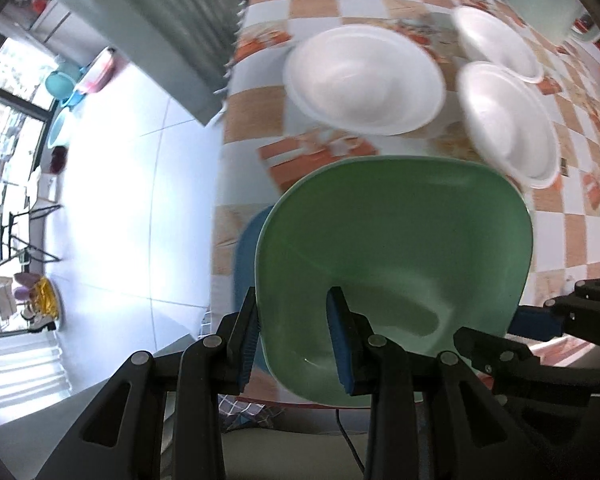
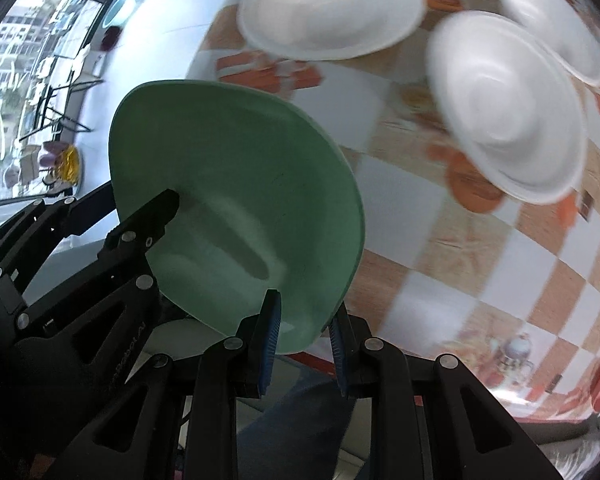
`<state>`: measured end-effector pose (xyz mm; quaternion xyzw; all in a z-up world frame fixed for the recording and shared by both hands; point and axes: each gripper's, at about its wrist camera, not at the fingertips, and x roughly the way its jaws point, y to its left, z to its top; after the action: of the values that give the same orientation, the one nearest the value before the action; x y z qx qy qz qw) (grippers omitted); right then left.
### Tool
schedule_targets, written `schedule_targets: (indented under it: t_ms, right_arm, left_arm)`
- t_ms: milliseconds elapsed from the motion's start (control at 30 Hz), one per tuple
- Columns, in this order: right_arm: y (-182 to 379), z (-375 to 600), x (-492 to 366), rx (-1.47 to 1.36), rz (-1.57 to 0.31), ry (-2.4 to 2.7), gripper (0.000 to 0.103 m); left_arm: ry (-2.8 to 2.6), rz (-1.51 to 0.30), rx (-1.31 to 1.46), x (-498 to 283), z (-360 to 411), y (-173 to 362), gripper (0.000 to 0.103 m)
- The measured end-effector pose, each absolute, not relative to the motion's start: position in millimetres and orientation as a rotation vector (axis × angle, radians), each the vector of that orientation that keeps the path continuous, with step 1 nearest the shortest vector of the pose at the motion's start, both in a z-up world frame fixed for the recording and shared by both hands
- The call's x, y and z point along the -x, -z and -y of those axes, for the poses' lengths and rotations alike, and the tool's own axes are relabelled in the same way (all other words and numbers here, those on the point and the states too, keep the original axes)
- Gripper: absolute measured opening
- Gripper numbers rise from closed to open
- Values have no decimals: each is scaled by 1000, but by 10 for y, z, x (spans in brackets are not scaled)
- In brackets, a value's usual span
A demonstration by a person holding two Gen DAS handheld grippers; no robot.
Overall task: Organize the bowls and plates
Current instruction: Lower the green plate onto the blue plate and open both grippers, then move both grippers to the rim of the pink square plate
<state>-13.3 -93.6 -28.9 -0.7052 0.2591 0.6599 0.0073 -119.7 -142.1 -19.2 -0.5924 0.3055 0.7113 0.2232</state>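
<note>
Left gripper (image 1: 294, 340) and right gripper (image 2: 304, 344) each pinching opposite rims of green plate (image 1: 396, 248), above checkered table (image 1: 572, 232).

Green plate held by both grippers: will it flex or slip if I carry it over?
The green plate probably stays stiff, as its rim shows no sag. Its glossy surface may be slippery, but the left gripper and right gripper pinch opposite edges, so tipping seems unlikely.

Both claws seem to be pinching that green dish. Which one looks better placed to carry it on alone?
Probably the left gripper: its fingers reach well in over the green plate's rim, while the right gripper only nips the edge.
</note>
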Motion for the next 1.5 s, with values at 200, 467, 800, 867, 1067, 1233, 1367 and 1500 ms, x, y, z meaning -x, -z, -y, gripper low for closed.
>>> schedule_targets:
  t_ms: [200, 467, 800, 867, 1067, 1233, 1367, 1500]
  right_arm:
    - [392, 1101, 226, 2253, -790, -2064, 27]
    - [494, 1028, 195, 2270, -833, -2035, 27]
    - [283, 678, -95, 2175, -796, -2089, 85]
    - [207, 570, -225, 2143, -798, -2097, 85]
    - [81, 180, -685, 2045, -838, -2013, 85]
    - [55, -293, -1045, 1941, -950, -1883, 85]
    - [-49, -724, -1427, 1807, -1037, -1832, 85]
    - [-54, -1146, -1945, 1691, -1131, -1749, 85]
  left_arm:
    - [-1978, -829, 1695, 1368, 1643, 323, 35]
    - [-1968, -817, 1723, 1415, 1684, 426, 42]
    - [-2064, -836, 1654, 1380, 1732, 297, 83]
    - [-2059, -816, 1661, 1379, 1716, 260, 89]
    - [-1976, -797, 1641, 1195, 1428, 162, 92]
    - [-1845, -771, 1589, 895, 981, 31, 103]
    - [-1731, -806, 1526, 592, 512, -11, 103]
    - [-1635, -874, 1476, 263, 54, 6, 103]
